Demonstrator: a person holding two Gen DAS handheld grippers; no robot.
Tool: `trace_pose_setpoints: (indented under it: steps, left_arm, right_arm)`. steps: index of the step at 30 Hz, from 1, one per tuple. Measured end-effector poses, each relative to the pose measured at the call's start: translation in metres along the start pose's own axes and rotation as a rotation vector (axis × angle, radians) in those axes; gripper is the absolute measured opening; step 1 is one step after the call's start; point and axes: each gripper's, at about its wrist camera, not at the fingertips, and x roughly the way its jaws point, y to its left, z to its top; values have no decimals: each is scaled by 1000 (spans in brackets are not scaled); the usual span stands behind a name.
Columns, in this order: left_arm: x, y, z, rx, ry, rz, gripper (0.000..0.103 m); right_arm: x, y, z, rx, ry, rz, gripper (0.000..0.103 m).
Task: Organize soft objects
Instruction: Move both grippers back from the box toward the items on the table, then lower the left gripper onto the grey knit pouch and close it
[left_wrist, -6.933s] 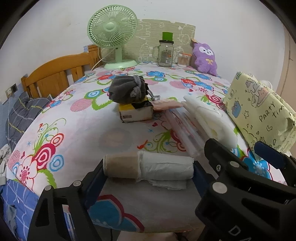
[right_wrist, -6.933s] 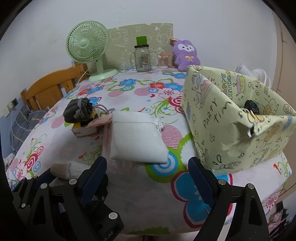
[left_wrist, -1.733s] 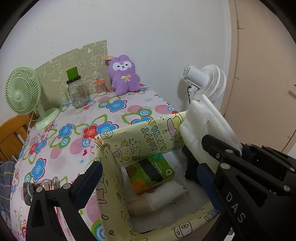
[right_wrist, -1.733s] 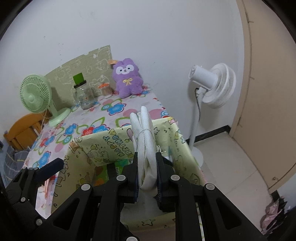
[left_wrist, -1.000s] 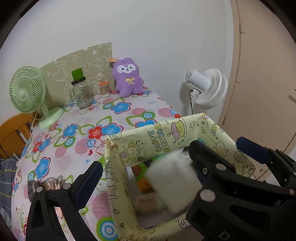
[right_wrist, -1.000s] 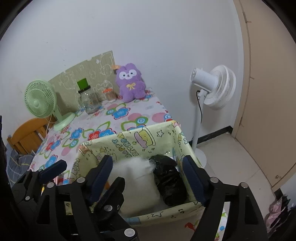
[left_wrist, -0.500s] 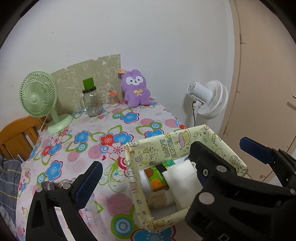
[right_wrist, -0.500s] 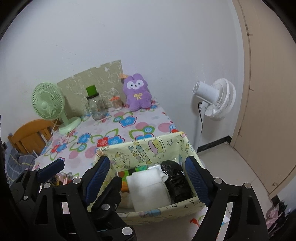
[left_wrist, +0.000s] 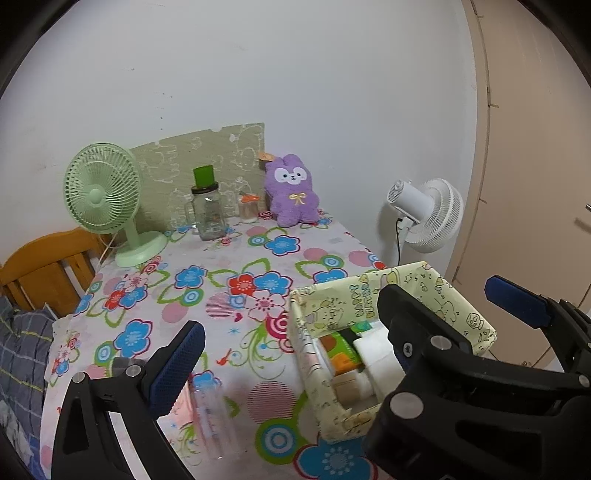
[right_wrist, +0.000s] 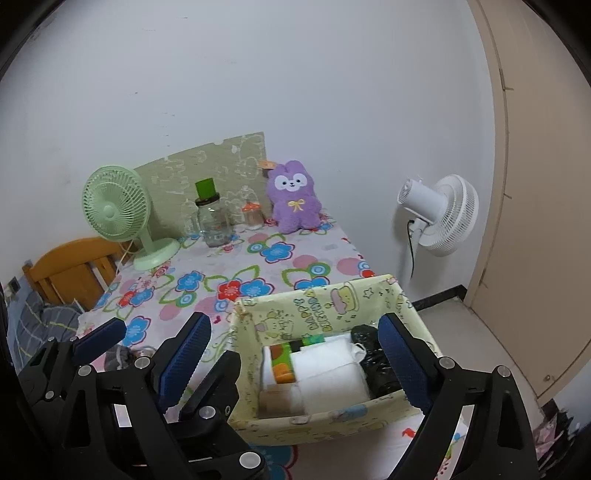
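A yellow cartoon-print box (right_wrist: 317, 304) stands at the table's near right corner. In it lie a white soft pad (right_wrist: 328, 373), a black bag (right_wrist: 373, 358), a green-orange pack (right_wrist: 281, 360) and a paper roll (right_wrist: 277, 400). My right gripper (right_wrist: 295, 354) is open and empty above the box. My left gripper (left_wrist: 291, 358) is open and empty, left of the box (left_wrist: 436, 291). A grey pouch (right_wrist: 118, 356) and a clear tube pack (left_wrist: 210, 413) lie on the flowered cloth at the near left.
At the back stand a green desk fan (right_wrist: 118, 214), a glass jar with green lid (right_wrist: 210, 218), a small jar (right_wrist: 253, 216) and a purple plush (right_wrist: 293, 199). A white floor fan (right_wrist: 439, 214) stands right of the table. A wooden chair (right_wrist: 70, 273) is at the left.
Both grippers have pulled back and up from the box. The white pad, let go by the right gripper a second ago, lies in the box.
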Motion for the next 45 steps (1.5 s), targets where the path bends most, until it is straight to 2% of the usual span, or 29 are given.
trace_pose_setpoints:
  steps: [7, 23, 31, 37, 45]
  left_arm:
    - [-8, 20, -4, -21, -10, 22, 103]
    - [-21, 60, -15, -59, -17, 75, 103]
    - [-19, 82, -25, -84, -12, 102, 103]
    - [-14, 99, -34, -84, -19, 176, 103]
    - [6, 126, -51, -133, 37, 178, 103]
  right_arm:
    - [-4, 21, -2, -15, -6, 16, 98]
    - [-7, 63, -10, -21, -16, 27, 99]
    - [3, 84, -17, -50, 0, 39, 99]
    - [15, 101, -27, -72, 20, 59, 99]
    - [40, 124, -41, -110, 65, 85, 99]
